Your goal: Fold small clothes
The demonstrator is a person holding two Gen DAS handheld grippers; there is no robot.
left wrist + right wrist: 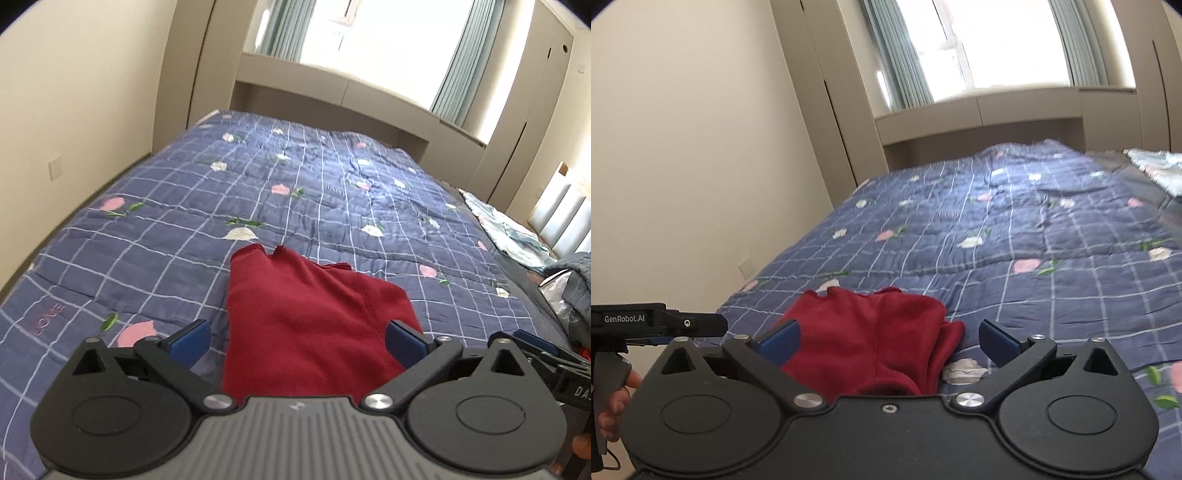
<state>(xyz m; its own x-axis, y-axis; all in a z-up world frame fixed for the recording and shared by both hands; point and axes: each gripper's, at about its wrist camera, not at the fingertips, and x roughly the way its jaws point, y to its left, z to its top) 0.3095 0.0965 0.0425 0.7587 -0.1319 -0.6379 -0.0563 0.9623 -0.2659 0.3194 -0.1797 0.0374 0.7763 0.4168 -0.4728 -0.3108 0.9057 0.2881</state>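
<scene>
**Red garment spread on the quilt between two released claws**

The red garment [310, 325] is seen lying on the blue checked quilt [258, 177], bunched into overlapping layers, with its ragged far edge pointed toward 12 o'clock. In the left wrist view the left gripper [297, 340] is held with its blue pads spread wide; the cloth is framed between them and nothing is pinched. Whether the pad at 3 o'clock touches the fabric cannot be told. In the right wrist view the right gripper [889, 339] is likewise held apart and grasps nothing; the garment [871, 339] is placed toward the 9 o'clock pad, while bare quilt [1034, 258] is shown by the 3 o'clock pad. The left gripper's black body [661, 321], marked "GenRobot.AI", is seen at 9 o'clock of the right wrist view, with a hand [617, 402] wrapped on its handle. A pale patterned cloth [509, 232] is laid at 2 o'clock on the bed. A curtained window [997, 48] is seen at 12 o'clock.
</scene>
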